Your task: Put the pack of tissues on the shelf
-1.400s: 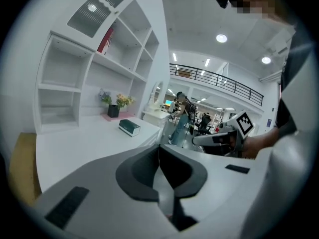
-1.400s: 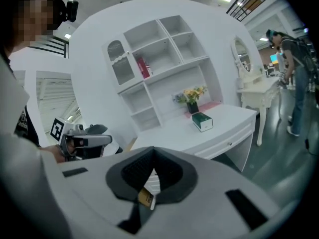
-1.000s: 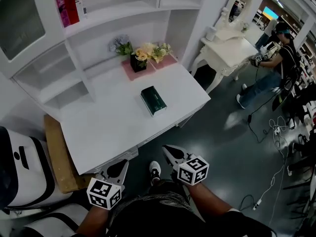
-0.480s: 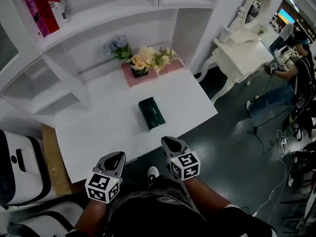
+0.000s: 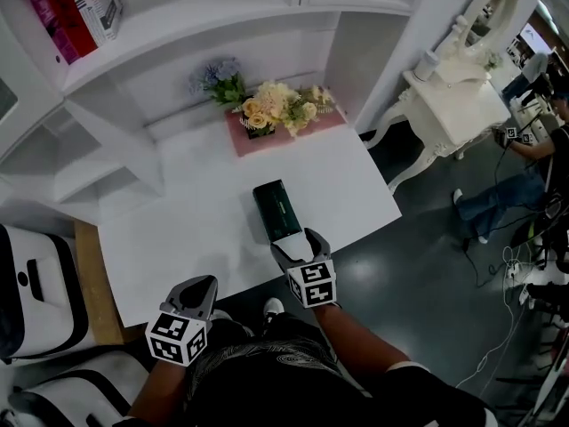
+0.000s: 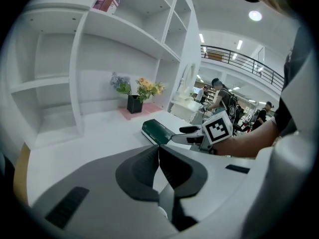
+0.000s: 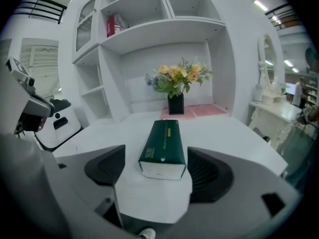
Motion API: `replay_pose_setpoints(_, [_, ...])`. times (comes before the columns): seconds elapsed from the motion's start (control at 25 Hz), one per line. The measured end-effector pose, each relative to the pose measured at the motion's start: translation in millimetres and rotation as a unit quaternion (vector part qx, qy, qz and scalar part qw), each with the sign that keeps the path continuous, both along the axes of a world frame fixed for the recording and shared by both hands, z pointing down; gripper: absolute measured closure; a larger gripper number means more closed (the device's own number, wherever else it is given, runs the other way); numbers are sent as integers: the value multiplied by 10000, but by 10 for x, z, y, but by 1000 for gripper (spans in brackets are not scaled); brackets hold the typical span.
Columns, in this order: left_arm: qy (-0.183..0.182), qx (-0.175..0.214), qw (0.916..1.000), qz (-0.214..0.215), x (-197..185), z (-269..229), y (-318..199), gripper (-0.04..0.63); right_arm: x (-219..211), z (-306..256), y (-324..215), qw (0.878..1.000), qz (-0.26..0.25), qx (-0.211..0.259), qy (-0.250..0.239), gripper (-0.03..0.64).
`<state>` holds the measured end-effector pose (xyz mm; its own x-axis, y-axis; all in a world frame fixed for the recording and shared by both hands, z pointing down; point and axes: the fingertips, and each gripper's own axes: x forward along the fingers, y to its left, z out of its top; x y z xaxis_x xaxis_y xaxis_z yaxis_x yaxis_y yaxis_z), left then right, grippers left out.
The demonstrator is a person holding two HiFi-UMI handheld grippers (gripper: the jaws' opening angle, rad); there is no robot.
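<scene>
Under the shelf (image 5: pixel 204 20), the pack of tissues (image 5: pixel 276 209) lay on the surface (image 5: pixel 178 229): likely light, squashy, best pinched across its long sides. The right gripper (image 5: pixel 298 244) fingers had just been opening wide, the pack's near end between them untouched; the left gripper (image 5: pixel 199 285) fingers were closed, empty.

The pack of tissues (image 5: pixel 276 209) lies on the table (image 5: pixel 178 229), near its front edge. Behind it, at the table's back, flowers (image 5: pixel 271 105) stand on a mat (image 5: pixel 244 140) — under the shelf (image 5: pixel 213 12), which bears books (image 5: pixel 80 3) at its left. A dressing table (image 5: pixel 462 105) stands off to the right.
</scene>
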<state>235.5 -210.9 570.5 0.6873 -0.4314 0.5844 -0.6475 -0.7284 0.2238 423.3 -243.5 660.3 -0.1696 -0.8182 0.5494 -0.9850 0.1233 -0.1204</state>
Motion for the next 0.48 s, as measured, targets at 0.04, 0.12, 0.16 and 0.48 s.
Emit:
replay_pose_setpoints(0.04, [13, -21, 10000, -13, -4, -8, -18, 580, 0, 55, -47, 10000, 38, -39, 56, 234])
replay_pose_setpoints(0.12, [12, -14, 10000, -39, -12, -13, -55, 580, 28, 166, -127, 9997, 210, -110, 60, 206])
replay_pose_setpoints(0.16, [11, -7, 10000, -66, -15, -7, -72, 580, 49, 227, -162, 9994, 318, -161, -3, 202])
replay_pose_setpoints(0.48, [3, -74, 9991, -426, -208, 6, -70, 580, 18, 586, -347, 9985, 423, -285, 198, 181])
